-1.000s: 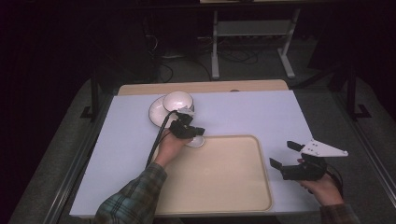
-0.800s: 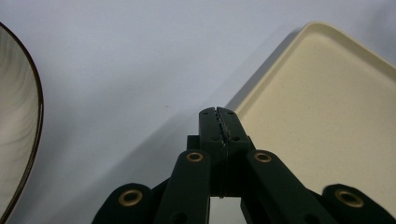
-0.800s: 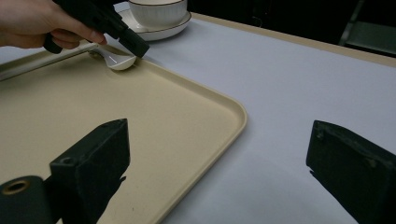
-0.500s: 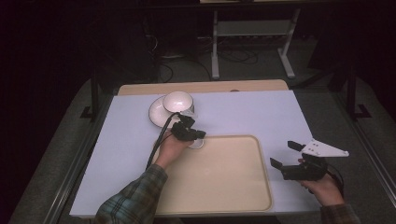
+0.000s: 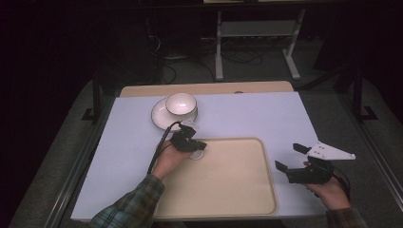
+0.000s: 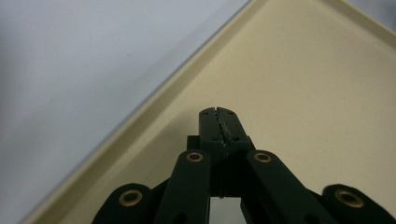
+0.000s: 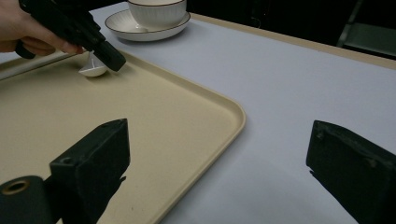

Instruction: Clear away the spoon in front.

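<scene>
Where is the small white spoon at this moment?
In the right gripper view, the spoon is held in the left gripper, its bowl low over the tray at the corner nearest the cup.

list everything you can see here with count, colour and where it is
spoon: 1, white, far-left corner of the tray, held in the left gripper
tray: 1, cream, near middle of the table
bowl: 1, white, on the saucer
saucer: 1, white, far left of the mat
mat: 1, pale lilac, covering the table
left gripper: 1, black, shut on the spoon
right gripper: 1, black, open, right of the tray
</scene>
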Tool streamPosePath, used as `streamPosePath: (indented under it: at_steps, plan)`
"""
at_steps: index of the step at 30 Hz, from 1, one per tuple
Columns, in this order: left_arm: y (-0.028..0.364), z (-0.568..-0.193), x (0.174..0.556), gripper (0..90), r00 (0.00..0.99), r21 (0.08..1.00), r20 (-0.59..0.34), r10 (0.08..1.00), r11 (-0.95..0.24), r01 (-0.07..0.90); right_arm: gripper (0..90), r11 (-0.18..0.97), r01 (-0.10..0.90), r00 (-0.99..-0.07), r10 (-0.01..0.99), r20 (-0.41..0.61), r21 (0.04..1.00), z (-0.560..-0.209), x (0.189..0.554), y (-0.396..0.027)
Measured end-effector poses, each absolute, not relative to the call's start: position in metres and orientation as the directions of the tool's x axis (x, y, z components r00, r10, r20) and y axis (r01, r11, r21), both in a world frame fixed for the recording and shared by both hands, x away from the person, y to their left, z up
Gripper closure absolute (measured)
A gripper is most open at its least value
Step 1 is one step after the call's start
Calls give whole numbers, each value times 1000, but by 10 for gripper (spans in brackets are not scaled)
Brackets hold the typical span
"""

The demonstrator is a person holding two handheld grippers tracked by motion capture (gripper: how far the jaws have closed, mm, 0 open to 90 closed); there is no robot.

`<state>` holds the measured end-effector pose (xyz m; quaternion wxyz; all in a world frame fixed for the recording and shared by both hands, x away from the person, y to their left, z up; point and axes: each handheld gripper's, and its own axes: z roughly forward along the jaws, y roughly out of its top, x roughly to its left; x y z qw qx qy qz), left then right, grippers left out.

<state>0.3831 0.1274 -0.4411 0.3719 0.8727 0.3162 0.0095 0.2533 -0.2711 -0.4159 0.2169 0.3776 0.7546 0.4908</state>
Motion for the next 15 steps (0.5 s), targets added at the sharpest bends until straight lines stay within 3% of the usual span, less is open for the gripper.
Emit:
streamPosePath:
  at_steps: [15]
  plan:
    - [151, -441, 353, 898, 805, 639, -221, 550, -542, 546, 55, 235, 356, -619, 784, 40, 904, -415, 253, -271]
